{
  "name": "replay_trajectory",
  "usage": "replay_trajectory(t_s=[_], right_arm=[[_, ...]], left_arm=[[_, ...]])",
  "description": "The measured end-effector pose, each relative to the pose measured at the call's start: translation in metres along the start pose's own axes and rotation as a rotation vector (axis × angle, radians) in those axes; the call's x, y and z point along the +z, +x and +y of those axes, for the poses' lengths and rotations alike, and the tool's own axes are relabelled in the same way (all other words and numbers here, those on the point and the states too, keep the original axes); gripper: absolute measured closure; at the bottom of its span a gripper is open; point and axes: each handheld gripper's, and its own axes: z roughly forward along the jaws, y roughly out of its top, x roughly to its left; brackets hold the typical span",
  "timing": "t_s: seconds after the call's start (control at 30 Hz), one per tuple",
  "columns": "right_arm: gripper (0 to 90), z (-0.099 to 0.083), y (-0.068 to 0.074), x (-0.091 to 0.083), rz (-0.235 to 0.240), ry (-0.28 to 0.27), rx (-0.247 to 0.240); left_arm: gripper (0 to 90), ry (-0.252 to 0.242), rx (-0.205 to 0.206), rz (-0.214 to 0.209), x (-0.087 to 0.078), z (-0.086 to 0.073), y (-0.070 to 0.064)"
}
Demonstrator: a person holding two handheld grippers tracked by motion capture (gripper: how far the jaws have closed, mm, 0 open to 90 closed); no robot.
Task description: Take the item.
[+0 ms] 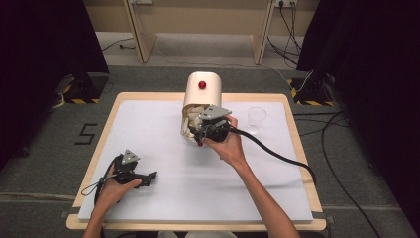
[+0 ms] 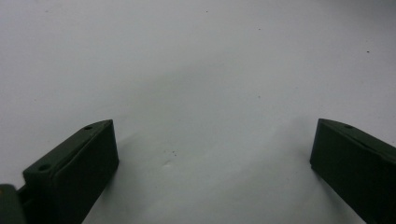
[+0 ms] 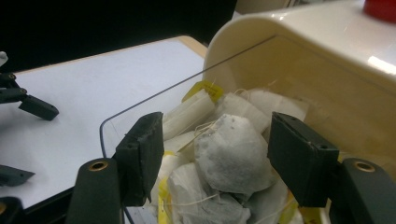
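Early stage: the right gripper hangs with fingers spread around a tea bag in the cream container at frame centre, nothing grasped. The left gripper idles spread at lower left; the plastic cup waits.

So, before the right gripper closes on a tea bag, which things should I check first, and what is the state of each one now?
1. Right gripper open: ok, jaws stand apart.
2. Tea bag between the jaws: ok, one bag sits in the gap.
3. Container lid open: ok, the clear flap is swung down.
4. Neighbouring bags and strings outside the jaws: not ok, they crowd against the chosen bag.
5. Left gripper out of the way: ok, it rests open on the white mat.
6. Plastic cup upright: ok.
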Motion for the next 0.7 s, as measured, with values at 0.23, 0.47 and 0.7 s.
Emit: replay_trajectory(t_s=[0.23,0.47,0.7], right_arm=[[49.0,-0.002,-0.003,0.01,-0.011,0.017,0.014],[69.5,-0.002,-0.001,0.008,-0.012,0.03,-0.005],[77.9,0.006,-0.005,-0.01,-0.002,-0.047,-0.032]], left_arm=[[0.0,0.0,0.0,0.0,0.0,0.0,0.0],[0.0,0.0,0.0,0.0,0.0,0.0,0.0],[0.0,0.0,0.0,0.0,0.0,0.0,0.0]])
